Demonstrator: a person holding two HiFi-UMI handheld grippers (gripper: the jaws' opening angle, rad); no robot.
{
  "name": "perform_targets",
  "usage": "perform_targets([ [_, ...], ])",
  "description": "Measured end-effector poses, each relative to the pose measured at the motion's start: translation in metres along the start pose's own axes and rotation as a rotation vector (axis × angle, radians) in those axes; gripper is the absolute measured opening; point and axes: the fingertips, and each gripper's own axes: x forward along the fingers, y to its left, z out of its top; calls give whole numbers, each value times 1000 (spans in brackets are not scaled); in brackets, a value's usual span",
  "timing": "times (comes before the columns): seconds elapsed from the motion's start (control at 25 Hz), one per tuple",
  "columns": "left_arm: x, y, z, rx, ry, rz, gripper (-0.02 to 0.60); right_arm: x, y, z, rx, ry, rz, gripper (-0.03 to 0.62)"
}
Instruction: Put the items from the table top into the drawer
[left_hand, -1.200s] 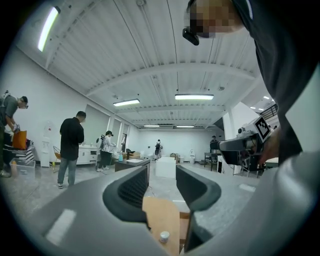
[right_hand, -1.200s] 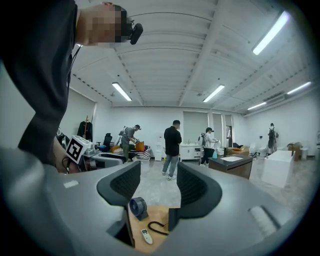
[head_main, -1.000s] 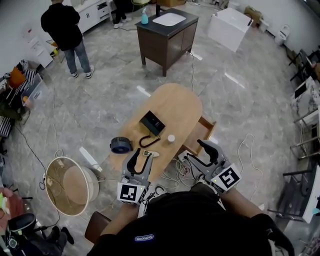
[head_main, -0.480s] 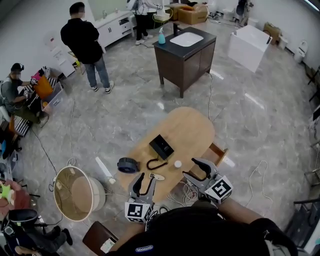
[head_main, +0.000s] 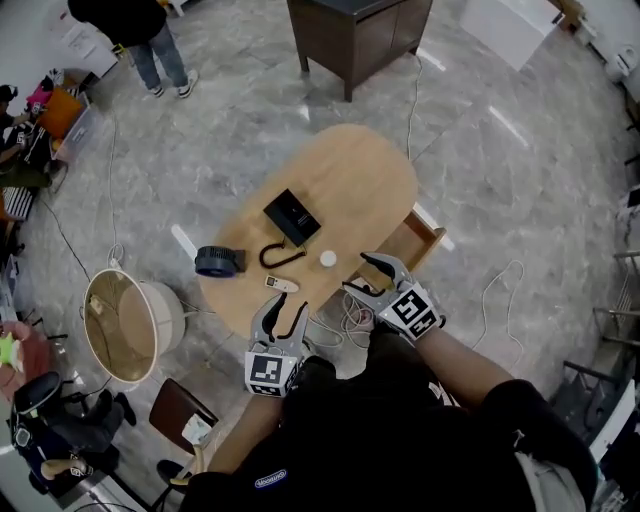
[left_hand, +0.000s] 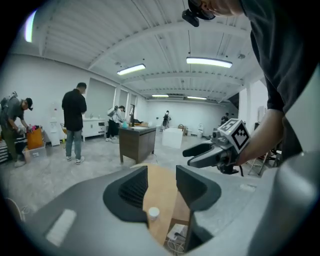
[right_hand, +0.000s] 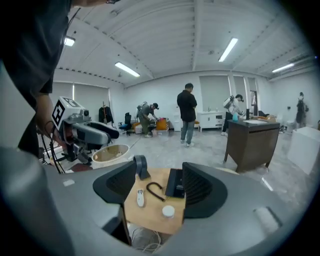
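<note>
Evidently only approaching, the left gripper (head_main: 285, 304) and right gripper (head_main: 356, 272) hover empty by the counter (head_main: 350, 175), fingers (left_hand: 125, 194) apart, the right's having just opened wider, so the next move probably means closing on the remote (head_main: 279, 284).

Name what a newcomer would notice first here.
The oval wooden table stands in mid-floor, carrying a black box, a blue round device and a white cap, with its drawer pulled open on the right. Nearest the camera, the left gripper and right gripper hover open and empty at its near edge; the right's jaws have just been opening.
</note>
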Motion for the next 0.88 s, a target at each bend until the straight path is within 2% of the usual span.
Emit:
perform_targets([
  [0.2,25,-3,-64,17,129,-75,179,57,-8,-91,-10,189,44,336],
  [0.36,14,2,-110,20,185,-88,181,105,-6,-154,-30,284,52,348],
  [0.52,6,14,-160,20,231,-86,181,160,-23,-210,-31,356,26,355],
  [0.68,-4,26,-202,7,277,-91,187,196,-29,-249,-45,417,-5,364],
  [0.88,-17,37,-224,-74,285,-96,190,216,-33,-271,-49,476,-23,365],
])
